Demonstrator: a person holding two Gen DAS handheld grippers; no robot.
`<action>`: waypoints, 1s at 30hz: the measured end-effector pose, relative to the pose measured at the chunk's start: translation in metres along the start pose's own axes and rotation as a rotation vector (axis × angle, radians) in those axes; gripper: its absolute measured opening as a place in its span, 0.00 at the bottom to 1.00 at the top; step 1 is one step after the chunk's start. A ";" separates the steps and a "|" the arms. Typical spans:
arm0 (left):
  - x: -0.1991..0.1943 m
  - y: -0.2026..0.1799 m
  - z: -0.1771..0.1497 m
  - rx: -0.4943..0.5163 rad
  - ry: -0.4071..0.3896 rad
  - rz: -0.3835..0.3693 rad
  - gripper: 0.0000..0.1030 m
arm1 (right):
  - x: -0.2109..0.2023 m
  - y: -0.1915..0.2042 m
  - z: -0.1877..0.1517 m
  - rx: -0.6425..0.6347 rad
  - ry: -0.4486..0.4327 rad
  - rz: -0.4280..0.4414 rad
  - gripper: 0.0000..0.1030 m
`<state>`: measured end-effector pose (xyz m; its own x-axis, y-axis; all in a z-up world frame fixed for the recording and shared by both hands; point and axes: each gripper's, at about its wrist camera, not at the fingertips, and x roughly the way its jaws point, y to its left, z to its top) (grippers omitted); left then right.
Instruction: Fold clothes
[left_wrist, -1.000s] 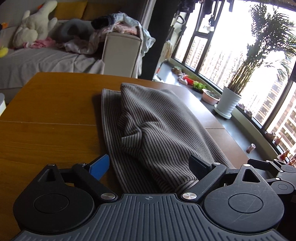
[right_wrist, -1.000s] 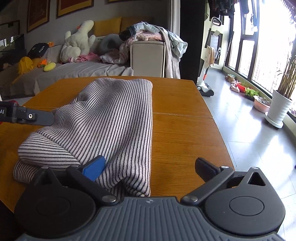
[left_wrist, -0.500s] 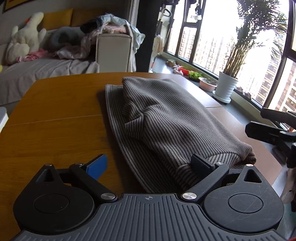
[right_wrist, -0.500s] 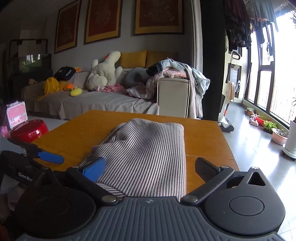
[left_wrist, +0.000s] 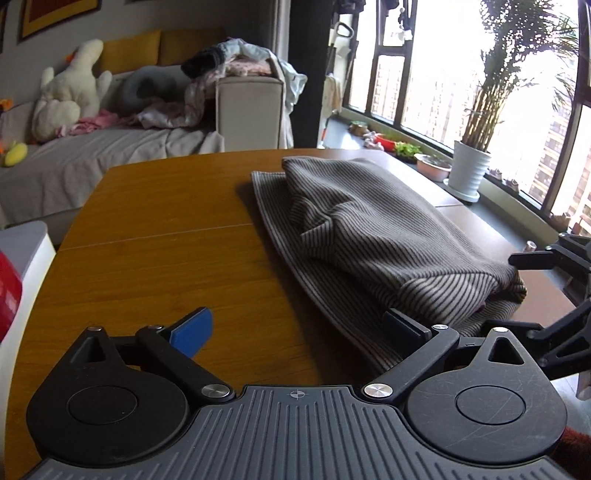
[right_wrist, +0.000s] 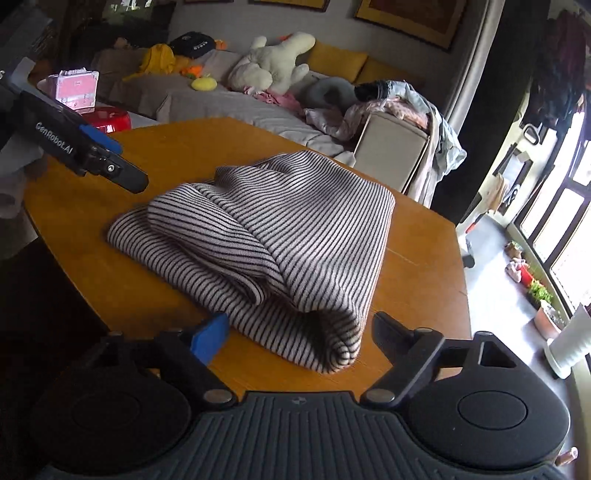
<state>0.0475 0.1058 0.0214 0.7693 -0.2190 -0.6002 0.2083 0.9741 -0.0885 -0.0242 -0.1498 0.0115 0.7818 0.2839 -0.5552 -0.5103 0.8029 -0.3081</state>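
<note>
I've pulled both claws back off the striped sweater (right_wrist: 280, 236); it lies folded on the table (left_wrist: 166, 258). Left claw (left_wrist: 299, 328) and right claw (right_wrist: 299, 332) are spread, empty, just short of it.

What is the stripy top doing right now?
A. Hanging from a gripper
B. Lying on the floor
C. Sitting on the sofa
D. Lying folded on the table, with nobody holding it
D: the top lies folded on the table, and both the left gripper and right gripper are open and hold nothing.
</note>
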 end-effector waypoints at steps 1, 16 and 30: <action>-0.001 0.001 0.000 -0.007 -0.001 -0.005 0.98 | -0.005 0.002 0.002 -0.005 -0.029 -0.007 0.47; -0.010 0.012 0.004 0.009 -0.001 0.025 1.00 | 0.023 0.066 0.028 -0.409 -0.067 0.101 0.67; -0.005 -0.004 -0.003 0.088 0.016 -0.001 1.00 | 0.054 -0.026 0.047 0.319 0.040 0.328 0.58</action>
<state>0.0414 0.1035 0.0221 0.7592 -0.2186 -0.6130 0.2619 0.9649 -0.0198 0.0481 -0.1304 0.0254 0.5794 0.5346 -0.6152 -0.5876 0.7971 0.1393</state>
